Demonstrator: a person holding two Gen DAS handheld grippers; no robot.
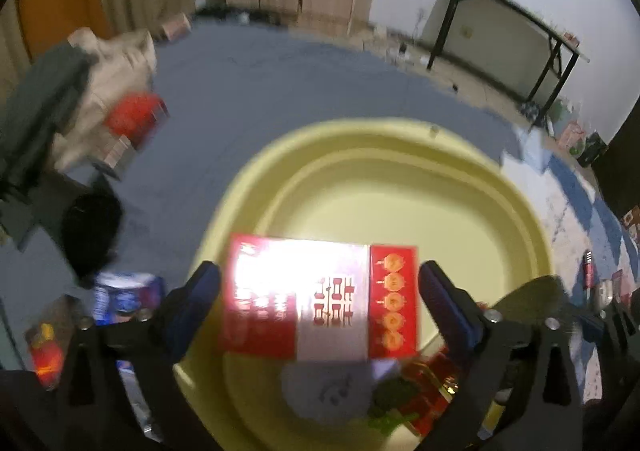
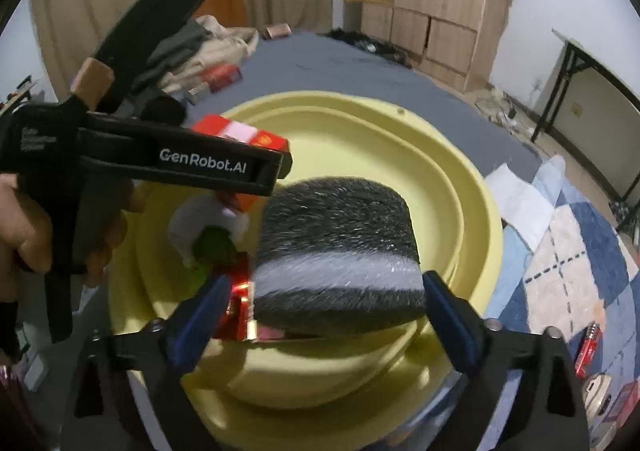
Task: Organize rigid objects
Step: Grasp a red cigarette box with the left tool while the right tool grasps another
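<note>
A wide yellow basin (image 1: 400,155) lies on the bed below both grippers. My left gripper (image 1: 320,283) is open, and a red and silver box (image 1: 316,299) sits between its blue pads with a thin gap on each side, over the basin's near part. In the right wrist view my right gripper (image 2: 326,291) is also open. A fuzzy dark grey block with a white stripe (image 2: 336,251) is between its pads, apart from the left one, above the basin (image 2: 360,103). A grey-white lump (image 2: 200,219), a green item (image 2: 214,247) and a red-gold box (image 2: 240,311) lie in the basin.
A grey-blue sheet (image 1: 260,71) covers the bed. Clothes (image 1: 112,63), a red box (image 1: 136,119), a black object (image 1: 92,231) and a blue packet (image 1: 128,291) lie left of the basin. A checked quilt (image 2: 580,251) is on the right. A hand (image 2: 24,223) holds the left gripper's handle.
</note>
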